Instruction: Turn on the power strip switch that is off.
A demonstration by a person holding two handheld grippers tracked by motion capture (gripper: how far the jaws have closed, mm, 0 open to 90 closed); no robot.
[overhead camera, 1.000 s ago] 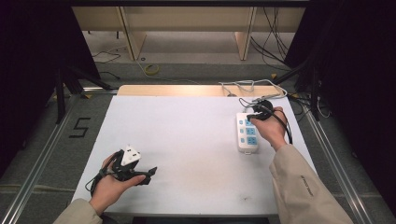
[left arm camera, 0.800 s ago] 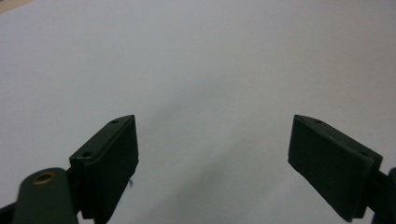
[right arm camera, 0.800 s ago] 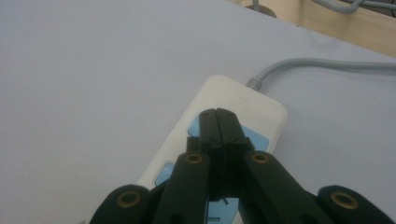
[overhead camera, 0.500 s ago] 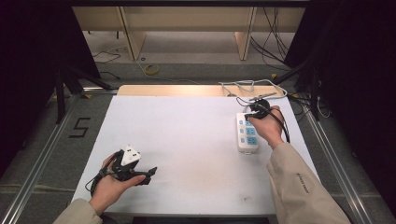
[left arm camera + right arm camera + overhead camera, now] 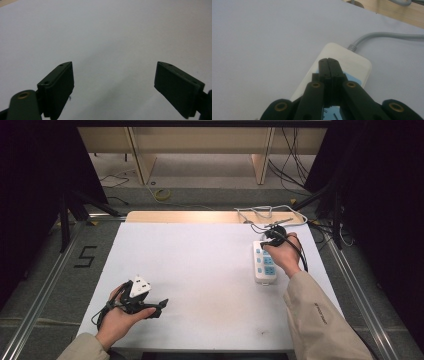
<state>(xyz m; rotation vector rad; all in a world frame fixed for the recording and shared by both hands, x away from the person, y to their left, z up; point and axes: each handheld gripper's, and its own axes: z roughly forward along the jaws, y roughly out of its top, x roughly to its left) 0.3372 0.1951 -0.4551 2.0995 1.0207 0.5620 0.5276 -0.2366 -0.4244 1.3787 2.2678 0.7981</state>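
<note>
Currently, the right gripper (image 5: 328,61) is seen with its jaws pressed together, nothing between them, tips over the far end of the white power strip (image 5: 263,261). That strip lies near the right edge of the white tabletop (image 5: 200,270), its grey cord (image 5: 384,36) running off toward the far right corner. Near the front left corner, the left gripper (image 5: 115,82) is held with jaws spread wide above bare tabletop, gripping nothing.
</note>
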